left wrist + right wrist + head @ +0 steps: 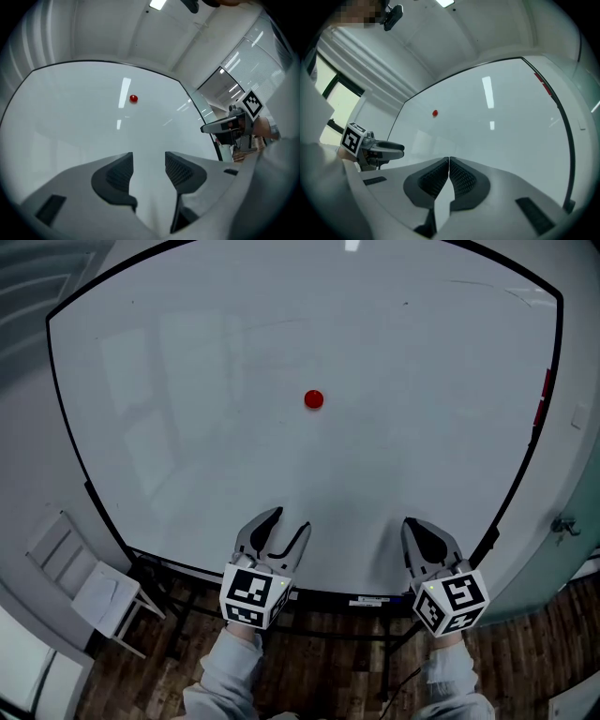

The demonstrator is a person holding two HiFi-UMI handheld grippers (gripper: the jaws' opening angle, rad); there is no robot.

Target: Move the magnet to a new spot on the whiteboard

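A small round red magnet (314,398) sticks to the middle of the large whiteboard (187,409), well above both grippers. It shows too as a red magnet (133,98) in the left gripper view and as a red magnet (435,113) in the right gripper view. My left gripper (287,525) is held low in front of the board, its jaws apart with nothing between them (148,161). Low at the right, my right gripper (419,526) has its pads pressed together on nothing (448,161).
The whiteboard has a black frame (73,442) and stands on a dark stand over a wooden floor (337,667). A white chair (89,582) stands at the lower left. A red marker or clip (544,395) sits on the board's right edge.
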